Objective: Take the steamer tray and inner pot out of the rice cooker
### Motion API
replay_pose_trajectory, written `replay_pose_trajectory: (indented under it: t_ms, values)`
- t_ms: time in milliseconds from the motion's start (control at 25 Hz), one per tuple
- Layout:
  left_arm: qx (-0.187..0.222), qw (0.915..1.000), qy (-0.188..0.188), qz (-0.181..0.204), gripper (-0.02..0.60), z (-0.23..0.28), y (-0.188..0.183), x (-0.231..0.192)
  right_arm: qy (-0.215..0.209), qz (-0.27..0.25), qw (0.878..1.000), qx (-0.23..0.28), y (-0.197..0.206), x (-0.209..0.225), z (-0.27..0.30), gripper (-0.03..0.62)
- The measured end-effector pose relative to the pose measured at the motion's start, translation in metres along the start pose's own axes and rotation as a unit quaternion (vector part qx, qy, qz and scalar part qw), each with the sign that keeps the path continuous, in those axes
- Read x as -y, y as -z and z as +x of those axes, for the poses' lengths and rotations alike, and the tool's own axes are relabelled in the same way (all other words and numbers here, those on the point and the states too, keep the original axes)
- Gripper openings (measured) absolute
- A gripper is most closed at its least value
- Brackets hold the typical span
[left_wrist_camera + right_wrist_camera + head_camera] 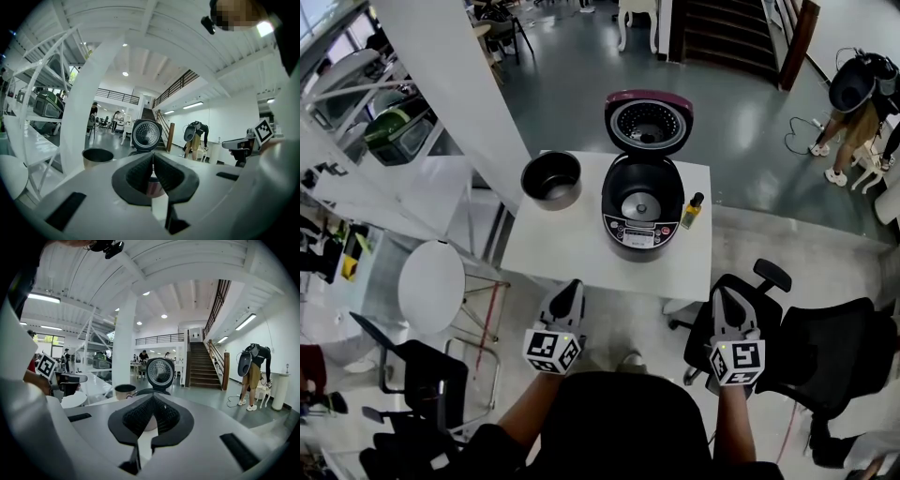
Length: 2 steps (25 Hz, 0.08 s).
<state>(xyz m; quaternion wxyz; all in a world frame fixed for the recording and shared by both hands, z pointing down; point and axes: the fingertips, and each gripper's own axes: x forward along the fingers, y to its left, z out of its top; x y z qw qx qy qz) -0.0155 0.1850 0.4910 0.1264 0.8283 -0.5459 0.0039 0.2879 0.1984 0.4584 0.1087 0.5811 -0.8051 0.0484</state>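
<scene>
Left white hand-held gripper (572,286) at near table edge: jaws clenched together, empty. Right white hand-held gripper (720,293) same, clenched on nothing. Square white table (562,246) beyond. Maroon-lidded black rice cooker (630,223) at table centre, lid up, cavity bare. Dark round metal inner pot (551,179) out, on table left of cooker, apart. Small yellow bottle (692,211) just right of cooker.

bright, even ceiling light; glare on the floor; fisheye bending at edges.
</scene>
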Motion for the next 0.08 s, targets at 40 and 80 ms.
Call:
replay_pose_trajectory:
  t_ms: [40, 80]
  values:
    - [-0.001, 1.0, -0.001, 0.0, 0.011, -0.0011, 0.0006, -0.0001, 0.001, 0.0, 1.0, 0.001, -0.0007, 0.0005, -0.0005, 0.0]
    - [-0.003, 1.0, -0.001, -0.001, 0.011, -0.0021, 0.0013, -0.0003, 0.001, 0.0, 1.0, 0.001, -0.0014, 0.001, -0.0009, 0.0]
